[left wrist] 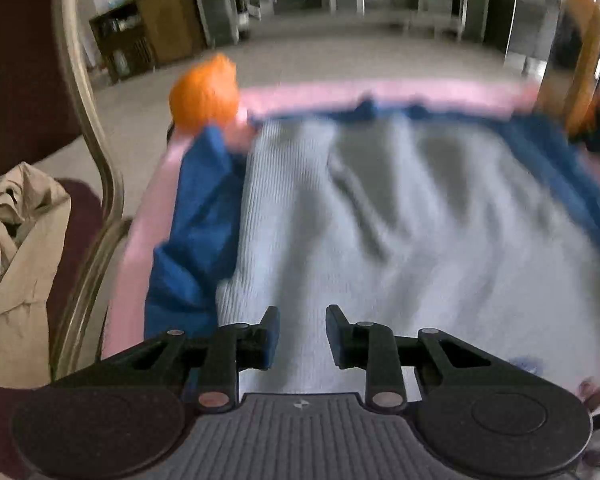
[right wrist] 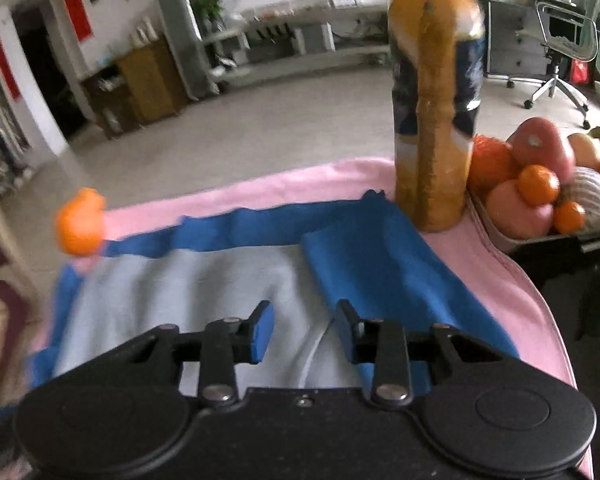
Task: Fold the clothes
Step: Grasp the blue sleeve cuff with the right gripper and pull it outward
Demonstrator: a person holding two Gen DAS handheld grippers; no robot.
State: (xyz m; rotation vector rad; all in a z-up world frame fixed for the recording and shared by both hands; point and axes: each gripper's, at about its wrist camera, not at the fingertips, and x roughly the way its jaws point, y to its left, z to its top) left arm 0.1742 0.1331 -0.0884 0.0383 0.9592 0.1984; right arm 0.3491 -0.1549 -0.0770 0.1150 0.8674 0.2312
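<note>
From the left wrist, the left gripper (left wrist: 302,334) hovers with fingers apart, holding nothing, over a ribbed pale-grey garment (left wrist: 400,240) spread on smooth blue cloth (left wrist: 196,216) atop the pink-covered worktop (left wrist: 140,264). From the right wrist, the right gripper (right wrist: 303,330) is likewise apart and empty above the garment (right wrist: 188,288); beyond it stands a tall orange bottle (right wrist: 434,120).
</note>
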